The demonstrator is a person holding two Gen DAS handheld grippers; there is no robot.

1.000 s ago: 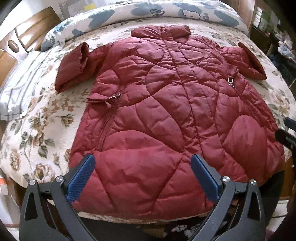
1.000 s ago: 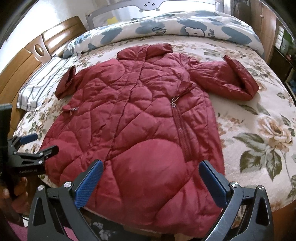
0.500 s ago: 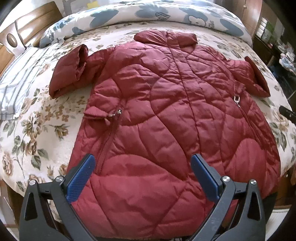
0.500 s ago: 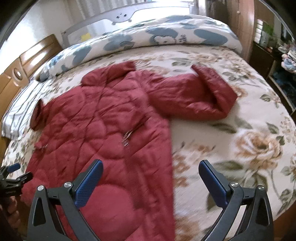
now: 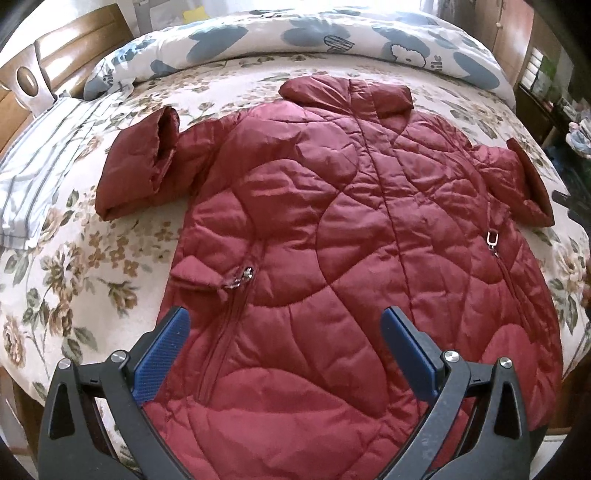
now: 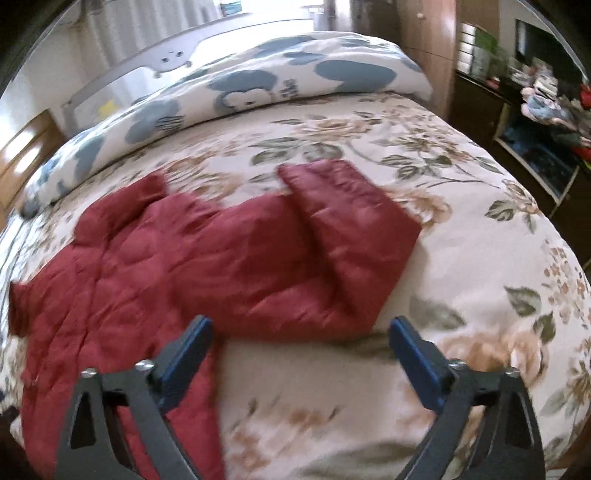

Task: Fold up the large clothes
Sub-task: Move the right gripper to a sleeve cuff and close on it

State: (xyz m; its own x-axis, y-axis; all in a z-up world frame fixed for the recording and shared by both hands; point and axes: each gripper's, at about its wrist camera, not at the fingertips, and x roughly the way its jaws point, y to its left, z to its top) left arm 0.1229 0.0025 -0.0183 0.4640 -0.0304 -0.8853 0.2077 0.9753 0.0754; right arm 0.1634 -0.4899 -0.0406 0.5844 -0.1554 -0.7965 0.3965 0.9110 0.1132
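A dark red quilted long coat (image 5: 332, 240) lies flat on the floral bedspread (image 5: 92, 266), collar at the far side, hem near me. Its left sleeve (image 5: 144, 162) is bent back on itself; its right sleeve (image 5: 517, 181) lies out to the right. My left gripper (image 5: 286, 354) is open and empty above the lower part of the coat. In the right wrist view the right sleeve (image 6: 332, 240) lies folded in front of my right gripper (image 6: 301, 354), which is open and empty just short of the sleeve's near edge.
A rolled white and blue quilt (image 5: 332, 33) lies along the far side of the bed. A striped pillow (image 5: 40, 155) and the wooden headboard (image 5: 55, 62) are at the left. Dark shelves with clutter (image 6: 535, 122) stand to the right of the bed.
Both grippers have moved forward over the bed. The right gripper has swung right, from over the coat's hem to the right sleeve. Both stayed open.
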